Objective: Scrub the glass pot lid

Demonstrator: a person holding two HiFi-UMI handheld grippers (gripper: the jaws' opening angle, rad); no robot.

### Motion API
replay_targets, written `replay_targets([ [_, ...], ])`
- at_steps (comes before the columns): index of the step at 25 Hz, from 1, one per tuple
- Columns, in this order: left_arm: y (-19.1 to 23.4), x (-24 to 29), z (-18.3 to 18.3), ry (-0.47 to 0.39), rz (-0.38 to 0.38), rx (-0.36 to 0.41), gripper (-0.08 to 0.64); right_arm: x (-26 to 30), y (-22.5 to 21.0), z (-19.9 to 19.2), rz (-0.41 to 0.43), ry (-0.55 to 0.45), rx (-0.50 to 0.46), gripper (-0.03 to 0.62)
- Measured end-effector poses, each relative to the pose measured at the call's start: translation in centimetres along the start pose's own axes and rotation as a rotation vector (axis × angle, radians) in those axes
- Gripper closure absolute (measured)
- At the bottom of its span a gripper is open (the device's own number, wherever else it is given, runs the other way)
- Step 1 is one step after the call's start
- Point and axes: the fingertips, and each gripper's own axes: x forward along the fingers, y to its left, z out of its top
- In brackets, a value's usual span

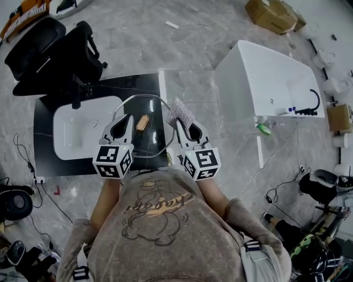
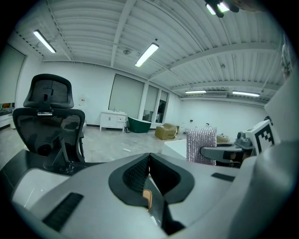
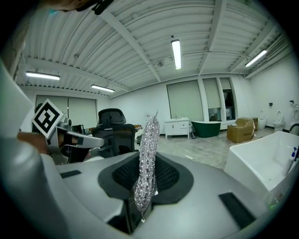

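Observation:
In the head view the round glass pot lid (image 1: pixel 157 124) with a wooden knob (image 1: pixel 142 122) is held up in front of the person, over the black counter. My left gripper (image 1: pixel 124 120) is shut on the lid's left rim. In the left gripper view the lid (image 2: pixel 157 201) shows edge-on between the closed jaws of my left gripper (image 2: pixel 149 161). My right gripper (image 1: pixel 182 125) is shut on a silver mesh scrubbing cloth (image 1: pixel 180 113), just right of the lid. The cloth (image 3: pixel 147 154) stands upright out of my right gripper (image 3: pixel 145 175).
Below the lid is a black counter (image 1: pixel 149 85) with a white basin (image 1: pixel 77 132). A black office chair (image 1: pixel 52 52) stands at the far left, a white bathtub (image 1: pixel 270 82) to the right, a cardboard box (image 1: pixel 271 14) beyond. Cables lie on the floor.

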Motion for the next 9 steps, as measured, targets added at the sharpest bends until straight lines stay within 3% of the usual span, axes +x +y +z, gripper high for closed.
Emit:
replay_targets([
  [9, -0.25, 0.45, 0.49, -0.008, -0.009, -0.008, 0.542, -0.15, -0.14, -0.01, 0.017, 0.005, -0.022, 0.506],
])
